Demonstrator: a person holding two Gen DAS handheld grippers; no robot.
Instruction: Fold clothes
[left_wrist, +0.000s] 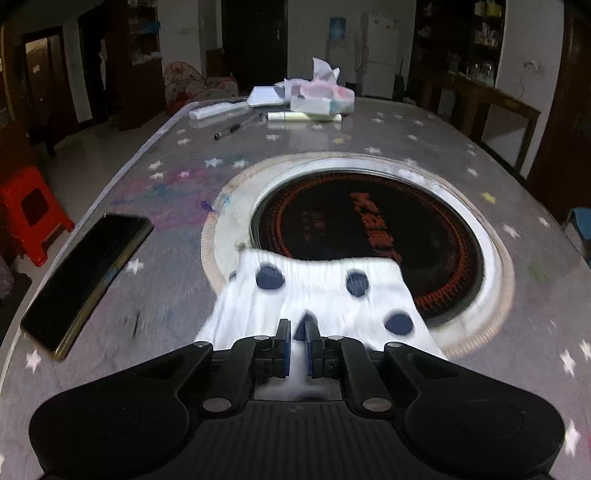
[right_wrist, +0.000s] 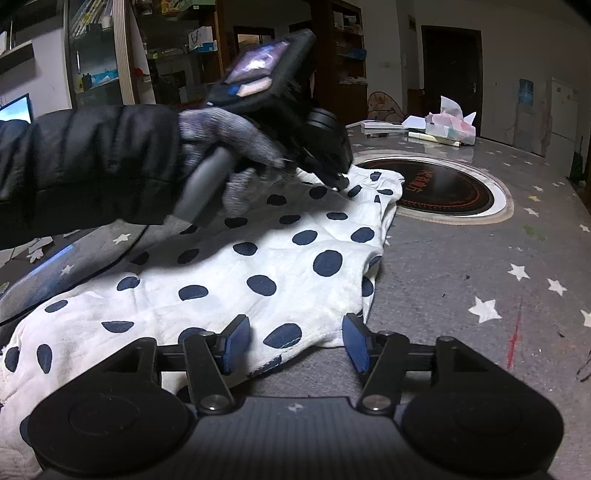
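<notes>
A white garment with dark blue polka dots (right_wrist: 258, 258) lies spread on the grey star-patterned table (right_wrist: 461, 258). Its far edge reaches the round cooktop (right_wrist: 436, 184). My left gripper (left_wrist: 298, 328) is shut on the garment (left_wrist: 325, 291) near that far edge; in the right wrist view it (right_wrist: 338, 181) shows held by a gloved hand, pressing down on the cloth. My right gripper (right_wrist: 295, 336) is open, its blue pads (right_wrist: 238, 339) on either side of the garment's near corner, low over the table.
A black phone (left_wrist: 88, 277) lies on the table to the left. A tissue box (left_wrist: 321, 98), papers, and pens (left_wrist: 236, 127) sit at the far end. A red stool (left_wrist: 29, 210) stands beside the table. The cooktop (left_wrist: 369, 236) is set into the table centre.
</notes>
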